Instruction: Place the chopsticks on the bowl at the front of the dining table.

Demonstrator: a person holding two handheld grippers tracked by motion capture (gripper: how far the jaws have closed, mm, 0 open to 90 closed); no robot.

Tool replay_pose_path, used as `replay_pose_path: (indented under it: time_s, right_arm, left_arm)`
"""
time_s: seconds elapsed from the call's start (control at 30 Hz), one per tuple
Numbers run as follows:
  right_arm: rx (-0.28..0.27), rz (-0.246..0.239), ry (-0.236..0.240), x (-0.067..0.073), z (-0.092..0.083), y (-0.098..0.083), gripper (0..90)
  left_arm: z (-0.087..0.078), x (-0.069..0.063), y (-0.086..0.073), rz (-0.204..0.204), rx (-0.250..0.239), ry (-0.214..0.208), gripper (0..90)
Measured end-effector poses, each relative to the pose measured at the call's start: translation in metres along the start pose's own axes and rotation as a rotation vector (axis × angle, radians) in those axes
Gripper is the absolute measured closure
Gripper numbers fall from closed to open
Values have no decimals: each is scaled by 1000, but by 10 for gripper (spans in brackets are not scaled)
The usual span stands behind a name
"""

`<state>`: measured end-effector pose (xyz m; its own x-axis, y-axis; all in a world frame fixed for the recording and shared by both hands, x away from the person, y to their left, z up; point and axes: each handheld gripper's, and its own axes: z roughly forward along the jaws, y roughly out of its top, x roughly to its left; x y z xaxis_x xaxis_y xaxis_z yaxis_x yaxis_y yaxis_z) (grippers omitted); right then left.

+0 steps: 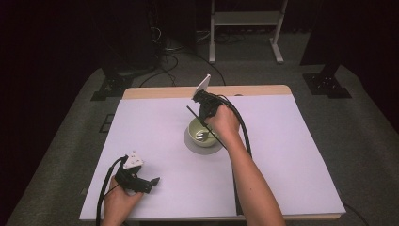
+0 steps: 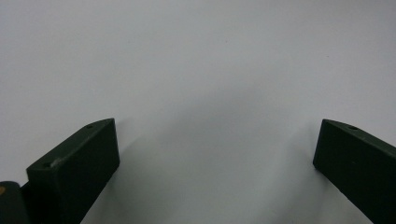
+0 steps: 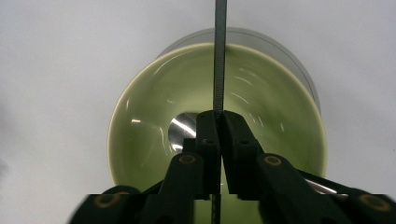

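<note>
Spoon (image 3: 219, 51) handle pinched tight in right gripper (image 3: 218, 122), bowl end resting inside green bowl (image 3: 140, 140); left gripper (image 2: 215, 154) gaping, idle, well away from that bowl; I'd stir slowly, keeping off the rim.

Your counter (image 1: 155, 141) is covered by a plain white sheet, and a strip of bare wood (image 1: 160, 92) shows along its far edge. In both gripper views you see that same white surface (image 2: 196, 70) with nothing printed on it. Beyond the far edge, grey carpet (image 1: 362, 141) runs around the counter on the left and right. A white metal frame (image 1: 244, 19) stands on the floor at the far side, right of centre. Black cables (image 1: 169, 61) loop over the carpet far left of it. Two black base plates sit on the floor, one off the far left corner (image 1: 110, 87) and one off the far right corner (image 1: 327, 82).
</note>
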<state>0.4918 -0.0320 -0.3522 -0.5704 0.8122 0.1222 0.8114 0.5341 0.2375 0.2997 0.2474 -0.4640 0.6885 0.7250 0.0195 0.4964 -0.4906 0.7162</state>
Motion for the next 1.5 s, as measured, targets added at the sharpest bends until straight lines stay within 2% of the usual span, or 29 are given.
replay_pose_path:
  time_s: [0.03,0.1,0.13,0.17,0.33,0.53,0.63,0.77,0.8,1.0,1.07,1.13,1.33,1.5]
  right_arm:
    - [3,2,7,0,0,0,754]
    - [-3,-2,10,0,-1,-1,712]
    - [-12,-5,13,2,-3,-2,651]
    - [-12,-5,13,2,-3,-2,651]
    - [-43,-11,6,4,-12,-9,485]
    - [-46,-22,-12,3,-24,-28,289]
    - [-53,-18,-1,1,-30,-37,229]
    - [-59,-28,-20,-4,-35,-52,124]
    - [-62,-37,-27,-7,-36,-55,121]
    - [-57,-3,-47,-26,-39,-75,87]
    - [-50,3,-54,-34,-38,-80,18]
    - [-42,0,-63,-41,-37,-85,18]
    - [-34,30,-74,-61,-28,-97,11]
    - [-12,50,-82,-69,-17,-101,11]
  left_arm:
    - [0,0,0,0,0,0,0]
    - [0,0,0,-1,-2,0,0]
    - [0,0,0,-1,-2,1,0]
    - [0,0,0,-1,-2,0,0]
    - [0,0,0,-2,-2,0,0]
    - [0,0,0,0,2,-1,0]
    - [0,0,0,0,2,-1,0]
    - [0,0,0,0,3,-2,0]
    - [0,0,0,0,2,-1,0]
    - [0,0,0,0,0,0,0]
    - [0,0,0,0,0,0,0]
    - [0,0,0,0,0,0,0]
    - [0,0,0,0,2,-1,0]
    - [0,0,0,1,2,0,0]
